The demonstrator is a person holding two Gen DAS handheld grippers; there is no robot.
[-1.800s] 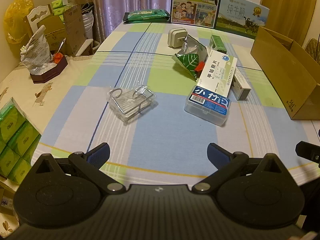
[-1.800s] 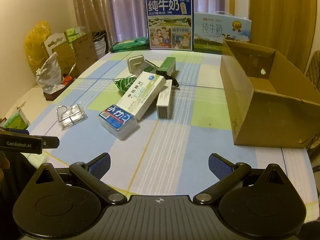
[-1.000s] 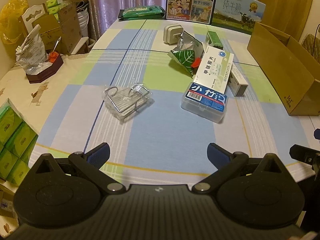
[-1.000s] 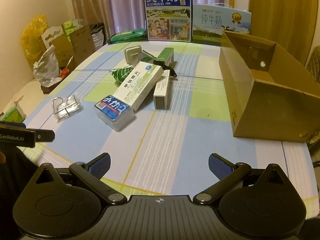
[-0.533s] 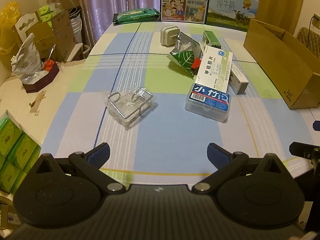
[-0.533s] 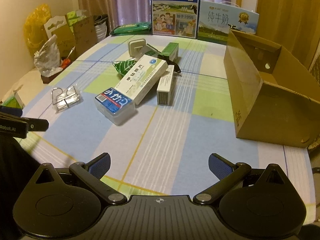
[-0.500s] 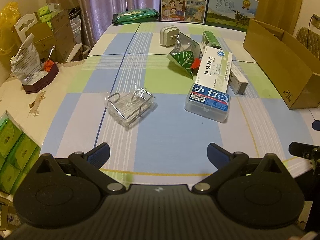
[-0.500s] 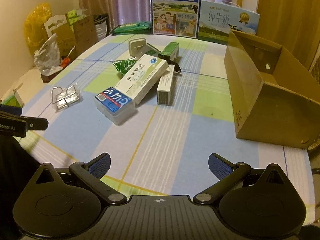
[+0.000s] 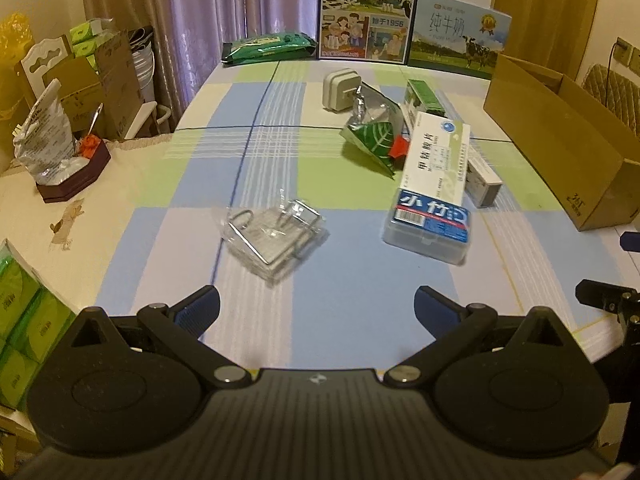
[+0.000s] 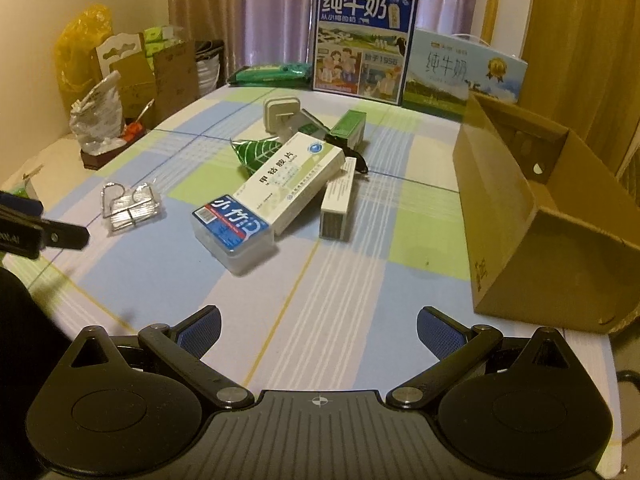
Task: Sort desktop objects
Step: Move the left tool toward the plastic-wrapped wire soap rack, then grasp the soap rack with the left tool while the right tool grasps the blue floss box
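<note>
A clear packet of wire clips (image 9: 274, 234) (image 10: 128, 204) lies on the checked tablecloth (image 9: 352, 276), just ahead of my left gripper (image 9: 316, 312), which is open and holds nothing. To its right sits a clear box with a blue label (image 9: 430, 224) (image 10: 232, 230), with a long white medicine box (image 9: 438, 158) (image 10: 294, 180) leaning over it. Behind them are a small grey-ended box (image 10: 338, 204), a green leaf-print pouch (image 9: 374, 142), a green carton (image 10: 350, 126) and a white plug adapter (image 9: 340, 90). My right gripper (image 10: 318, 330) is open above the near table edge.
An open cardboard box (image 10: 548, 216) (image 9: 560, 148) lies on its side at the right. Two milk cartons (image 10: 362, 44) and a green wipes pack (image 9: 268, 46) stand at the far edge. Left of the table are green tissue packs (image 9: 20, 320) and a tray with a foil bag (image 9: 52, 148).
Both grippers have moved forward over the table, so the objects look closer. The left gripper has drawn nearer to the clip packet. Nothing on the table has shifted.
</note>
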